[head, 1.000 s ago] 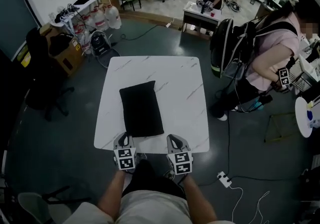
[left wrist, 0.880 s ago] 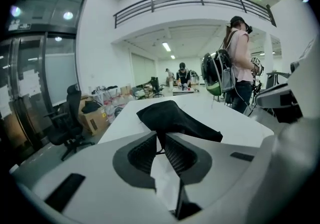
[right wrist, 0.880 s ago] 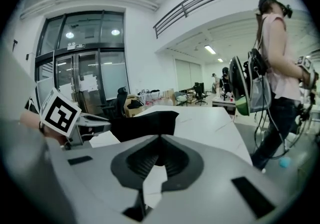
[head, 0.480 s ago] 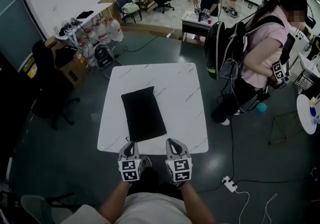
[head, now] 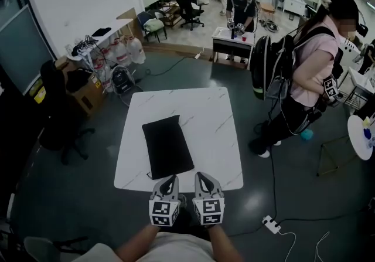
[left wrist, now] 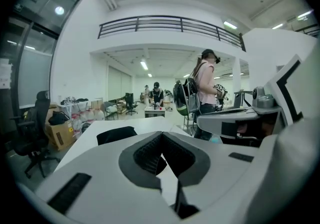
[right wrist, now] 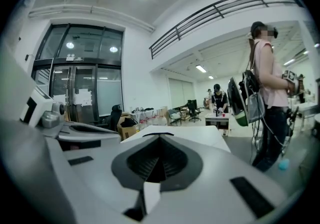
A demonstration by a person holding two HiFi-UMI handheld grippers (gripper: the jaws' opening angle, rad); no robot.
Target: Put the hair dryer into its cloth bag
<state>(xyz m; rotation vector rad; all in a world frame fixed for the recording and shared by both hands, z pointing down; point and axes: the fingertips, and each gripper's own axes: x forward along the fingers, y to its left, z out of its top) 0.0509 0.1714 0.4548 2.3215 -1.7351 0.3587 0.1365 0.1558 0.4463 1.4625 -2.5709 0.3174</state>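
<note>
A black cloth bag [head: 167,146] lies flat on the left half of the white marble table [head: 208,117], one end near the front edge; it also shows in the left gripper view [left wrist: 116,134]. No hair dryer is visible in any view. My left gripper [head: 171,180] and right gripper [head: 203,177] hang side by side just off the table's front edge, close to the bag's near end. Both are shut and empty: the left gripper's [left wrist: 161,140] jaws have just closed fully with nothing between them, and the right gripper's [right wrist: 159,140] jaws meet too.
A person in a pink top with a backpack [head: 310,73] stands right of the table. A dark office chair [head: 55,108] is at the left, and boxes and bottles [head: 120,53] are at the back left. A power strip [head: 270,224] lies on the floor right.
The left gripper has moved right, closer to the right one, and both have risen and drawn back from the table's front edge. The bag has not moved.
</note>
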